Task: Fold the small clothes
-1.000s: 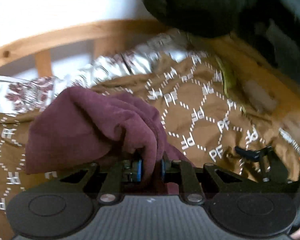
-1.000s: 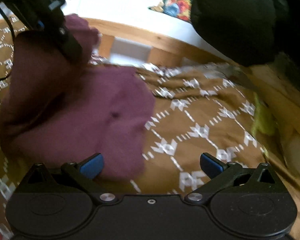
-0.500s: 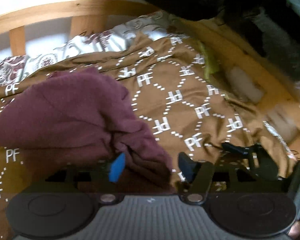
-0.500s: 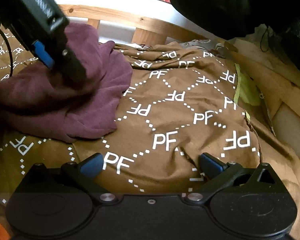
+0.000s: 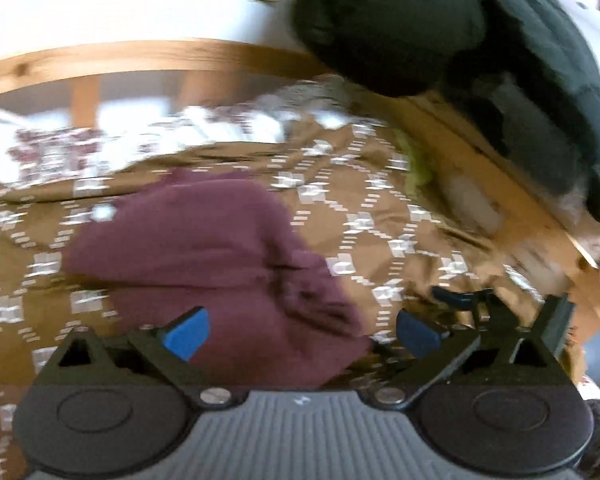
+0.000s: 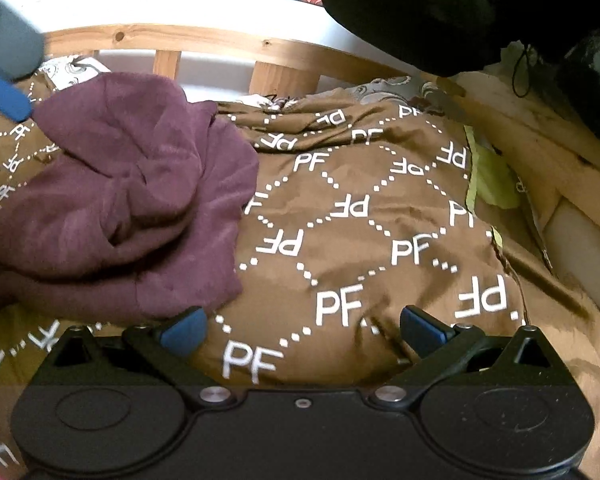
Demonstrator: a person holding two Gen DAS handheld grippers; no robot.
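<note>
Brown patterned bedspread, crumpled maroon garment lying loose, left claw just widened, right claw wide, both empty

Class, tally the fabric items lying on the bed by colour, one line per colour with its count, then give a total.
Maroon: 1, the garment
Brown with white PF print: 1, the cover
White with floral print: 1, the sheet
Yellow-green: 1, the cloth
Total: 4
</note>
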